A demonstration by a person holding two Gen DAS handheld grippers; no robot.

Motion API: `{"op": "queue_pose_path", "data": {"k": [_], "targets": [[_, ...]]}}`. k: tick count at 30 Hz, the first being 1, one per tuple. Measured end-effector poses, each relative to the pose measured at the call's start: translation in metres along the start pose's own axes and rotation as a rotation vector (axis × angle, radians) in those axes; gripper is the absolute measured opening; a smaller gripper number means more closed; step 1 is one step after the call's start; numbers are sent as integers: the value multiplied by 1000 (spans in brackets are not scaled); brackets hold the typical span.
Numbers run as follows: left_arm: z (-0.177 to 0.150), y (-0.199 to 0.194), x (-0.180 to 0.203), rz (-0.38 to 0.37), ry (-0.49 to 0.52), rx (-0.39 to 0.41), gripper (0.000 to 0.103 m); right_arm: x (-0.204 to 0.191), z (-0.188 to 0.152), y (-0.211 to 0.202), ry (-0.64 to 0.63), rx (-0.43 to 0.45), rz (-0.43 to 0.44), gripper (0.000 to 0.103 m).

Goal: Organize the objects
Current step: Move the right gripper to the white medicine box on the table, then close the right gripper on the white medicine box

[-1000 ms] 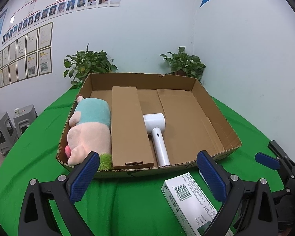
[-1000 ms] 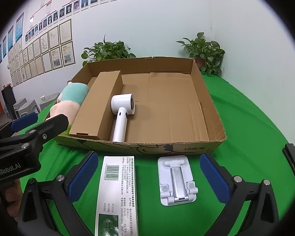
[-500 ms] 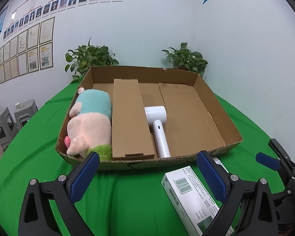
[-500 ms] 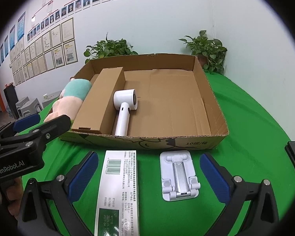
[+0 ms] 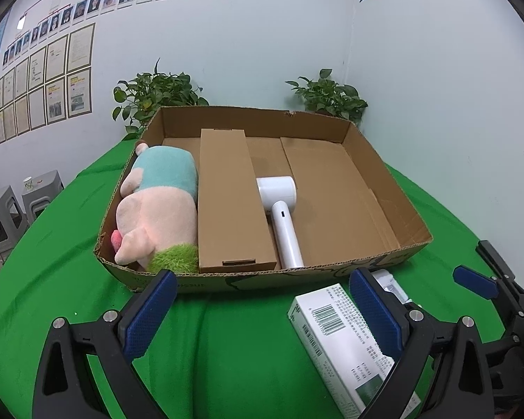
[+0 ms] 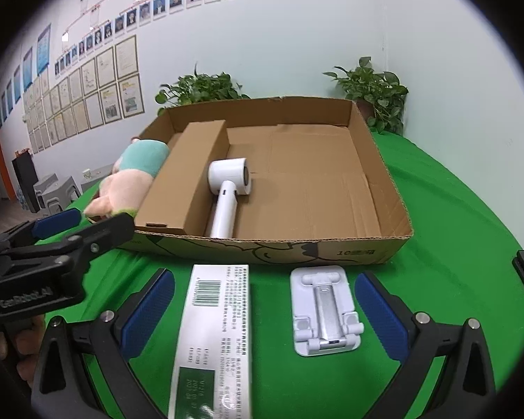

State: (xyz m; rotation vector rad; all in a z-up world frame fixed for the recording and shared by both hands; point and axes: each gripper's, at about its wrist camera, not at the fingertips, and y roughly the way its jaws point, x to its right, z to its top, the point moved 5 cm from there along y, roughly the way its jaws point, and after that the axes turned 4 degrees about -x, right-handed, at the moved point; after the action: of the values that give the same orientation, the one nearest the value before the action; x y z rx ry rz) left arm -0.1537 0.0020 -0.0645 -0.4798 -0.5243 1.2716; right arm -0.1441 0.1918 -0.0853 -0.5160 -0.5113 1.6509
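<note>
Both grippers empty, jaws wide: right gripper (image 6: 260, 309) should straddle the white box (image 6: 211, 328) squarely across its narrow width, left gripper (image 5: 262, 309) idle.

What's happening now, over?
Both tools open, empty: left tool, right tool. White carton and phone stand on the green cloth, outside the cardboard tray. Nothing in the way.

Between my right jaws I see a white barcoded carton (image 6: 213, 328) and a folded white stand (image 6: 323, 309) lying flat, the tray (image 6: 332, 253) beyond holding plush pig (image 6: 136, 167), brown box (image 6: 188, 181), white dryer (image 6: 227, 192).
</note>
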Motion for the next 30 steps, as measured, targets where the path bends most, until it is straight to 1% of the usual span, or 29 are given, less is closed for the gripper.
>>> {"op": "queue_pose_path", "data": {"k": [3, 5, 7, 9, 12, 14, 16, 18, 20, 23, 25, 26, 27, 28, 30], "targets": [[-2, 3, -1, -4, 5, -17, 100, -8, -2, -2, -26, 14, 30, 103], [-5, 6, -1, -6, 10, -31, 100, -16, -5, -4, -60, 18, 78, 103], [-9, 10, -2, -34, 0, -55, 100, -22, -10, -4, -90, 8, 111, 103], [-19, 18, -3, -78, -28, -99, 100, -25, -23, -2, -116, -24, 126, 103], [-34, 28, -1, -121, -47, -146, 99, -27, -46, 5, -138, -95, 142, 103], [-41, 34, 1, -136, -50, -172, 99, -30, -57, 6, -155, -123, 154, 103], [-45, 41, 3, -149, -54, -195, 98, -35, -64, 6, -185, -134, 145, 103], [-47, 44, 5, -155, -49, -203, 97, -38, -67, 7, -193, -137, 141, 103], [-47, 44, 7, -152, -33, -202, 97, -40, -71, 9, -195, -158, 145, 101], [-51, 46, 8, -148, -27, -213, 97, -43, -78, 11, -204, -177, 127, 97], [-59, 46, 9, -164, -36, -228, 95, -44, -82, 13, -204, -197, 127, 81], [-62, 45, 11, -183, -42, -235, 94, -44, -84, 15, -202, -206, 121, 76], [-66, 45, 13, -222, -53, -240, 93, -43, -87, 17, -201, -216, 112, 68], [-67, 46, 14, -243, -59, -246, 92, -43, -89, 18, -200, -226, 102, 67], [-69, 45, 16, -261, -55, -256, 91, -43, -88, 17, -183, -225, 117, 66]]}}
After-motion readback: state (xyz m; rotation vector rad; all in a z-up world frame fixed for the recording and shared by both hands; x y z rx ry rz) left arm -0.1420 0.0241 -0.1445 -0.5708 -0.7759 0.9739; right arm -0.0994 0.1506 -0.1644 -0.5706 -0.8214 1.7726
